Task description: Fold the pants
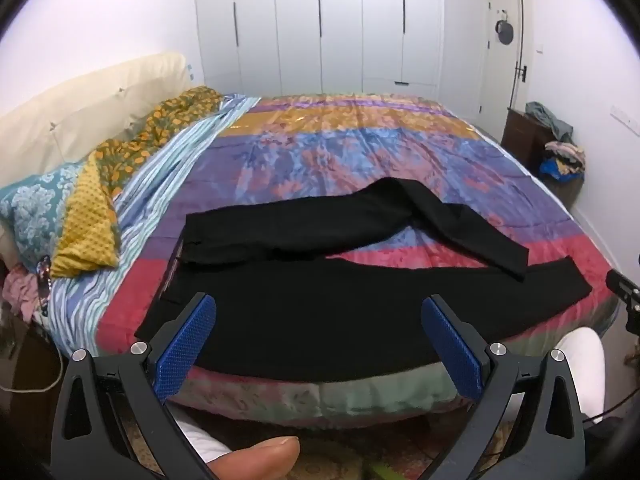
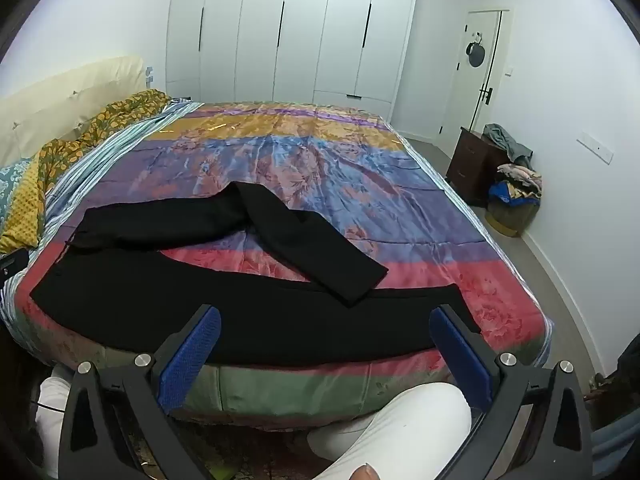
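Observation:
Black pants (image 1: 320,304) lie on the colourful bedspread (image 1: 340,152) near the bed's front edge, waist at the left. One leg runs straight along the edge; the other leg (image 1: 452,220) bends back and crosses down over it. The pants also show in the right wrist view (image 2: 248,312), with the bent leg (image 2: 320,248) lying across. My left gripper (image 1: 318,312) is open and empty, held above the front edge over the near leg. My right gripper (image 2: 325,324) is open and empty, also just short of the near leg.
Pillows (image 1: 60,216) and a patterned blanket (image 1: 160,132) lie at the bed's left by the headboard. A dark nightstand (image 2: 476,164) and a basket of clothes (image 2: 516,200) stand at the right wall. White wardrobes (image 2: 288,32) stand behind. The person's white-clad knee (image 2: 400,428) is below.

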### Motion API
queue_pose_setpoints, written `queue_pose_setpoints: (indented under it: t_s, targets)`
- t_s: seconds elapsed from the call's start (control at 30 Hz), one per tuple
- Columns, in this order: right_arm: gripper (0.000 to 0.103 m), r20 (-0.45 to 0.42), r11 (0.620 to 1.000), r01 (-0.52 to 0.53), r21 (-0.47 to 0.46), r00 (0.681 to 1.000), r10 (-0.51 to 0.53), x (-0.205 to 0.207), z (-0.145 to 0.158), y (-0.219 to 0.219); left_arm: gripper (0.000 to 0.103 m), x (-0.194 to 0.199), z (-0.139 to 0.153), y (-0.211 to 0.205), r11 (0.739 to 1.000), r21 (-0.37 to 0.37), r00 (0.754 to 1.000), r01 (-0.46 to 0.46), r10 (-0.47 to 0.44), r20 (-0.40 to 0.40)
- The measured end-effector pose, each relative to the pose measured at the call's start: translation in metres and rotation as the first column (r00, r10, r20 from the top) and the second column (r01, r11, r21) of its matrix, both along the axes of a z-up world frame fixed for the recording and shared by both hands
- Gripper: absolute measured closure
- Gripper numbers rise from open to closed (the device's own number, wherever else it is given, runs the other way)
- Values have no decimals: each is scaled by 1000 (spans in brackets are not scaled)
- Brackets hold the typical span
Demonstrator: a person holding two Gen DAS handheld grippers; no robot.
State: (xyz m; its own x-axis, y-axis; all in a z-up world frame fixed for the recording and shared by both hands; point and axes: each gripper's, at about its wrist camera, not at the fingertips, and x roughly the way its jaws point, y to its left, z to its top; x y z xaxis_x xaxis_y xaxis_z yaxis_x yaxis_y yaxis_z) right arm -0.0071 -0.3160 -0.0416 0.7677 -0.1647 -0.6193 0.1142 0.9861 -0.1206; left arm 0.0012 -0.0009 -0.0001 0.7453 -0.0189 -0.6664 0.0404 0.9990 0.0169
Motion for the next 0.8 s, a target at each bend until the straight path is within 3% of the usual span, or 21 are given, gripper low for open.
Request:
queue_pose_setpoints:
  t_s: [0.17,0.33,0.63,0.8]
  targets:
    - [0,8,1000,4,19,1000,-4,1,1,-1,0,2,2,25,998,-67,1000,11,-10,10]
    - [0,16,1000,9,22,1000,-9,8,-3,-6,0,2,4,0,1000,10,1000,15,-15,10]
    - [0,55,998,-43,48,998,41,4,3,-3,0,-2,4,0,1000,-2,1000,11,-11,11]
    - [0,18,995,-78,62,997,77,8,-6,9,0,-1,4,0,1000,-3,1000,20,-20,6]
